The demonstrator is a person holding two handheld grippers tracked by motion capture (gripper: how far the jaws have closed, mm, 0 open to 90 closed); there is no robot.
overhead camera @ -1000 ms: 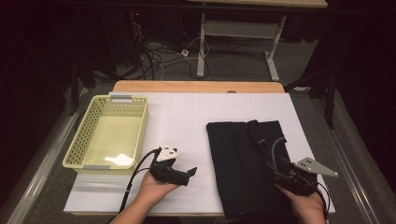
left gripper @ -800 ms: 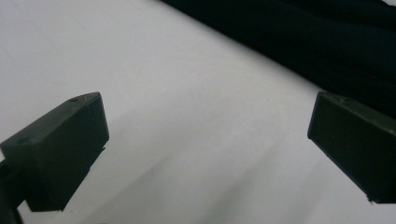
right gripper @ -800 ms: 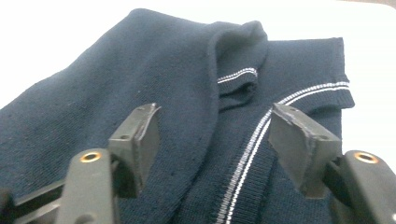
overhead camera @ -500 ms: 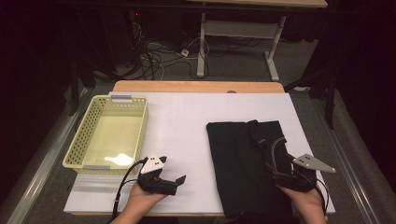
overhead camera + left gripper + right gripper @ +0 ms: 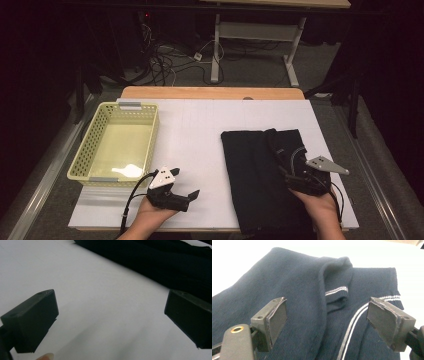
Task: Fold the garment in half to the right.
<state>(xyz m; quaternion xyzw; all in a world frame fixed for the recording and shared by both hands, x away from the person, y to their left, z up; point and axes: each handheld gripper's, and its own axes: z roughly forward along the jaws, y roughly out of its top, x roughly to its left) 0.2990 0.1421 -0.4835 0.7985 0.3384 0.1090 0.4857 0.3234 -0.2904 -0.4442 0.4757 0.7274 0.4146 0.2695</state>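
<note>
Releasing is what my right jaws (image 5: 325,322) have just been doing: they opened wider in the last moment and now stand spread above the folded navy garment (image 5: 262,175), with cloth below and between them but neither pad pressing on it. Compared with a second ago, my left gripper (image 5: 192,194) has shifted toward the lower left of the high view, away from the garment; its jaws are also spread, over bare white bench (image 5: 200,130), holding nothing. My reading is that a fold has just been set down and both hands are clear, so the garment is ready for another fold or for transfer to the yellow basket (image 5: 85,150) in the left part of the high view. The garment lies flat in the lower right of that view, well apart from the basket. Its long axis runs from the bottom edge of the frame toward the top. The far end carries the raised fold, a striped cuff or hem (image 5: 336,290), which points to the upper part of the frame. The near end reaches the bench's front edge beside my right hand (image 5: 322,207).
</note>
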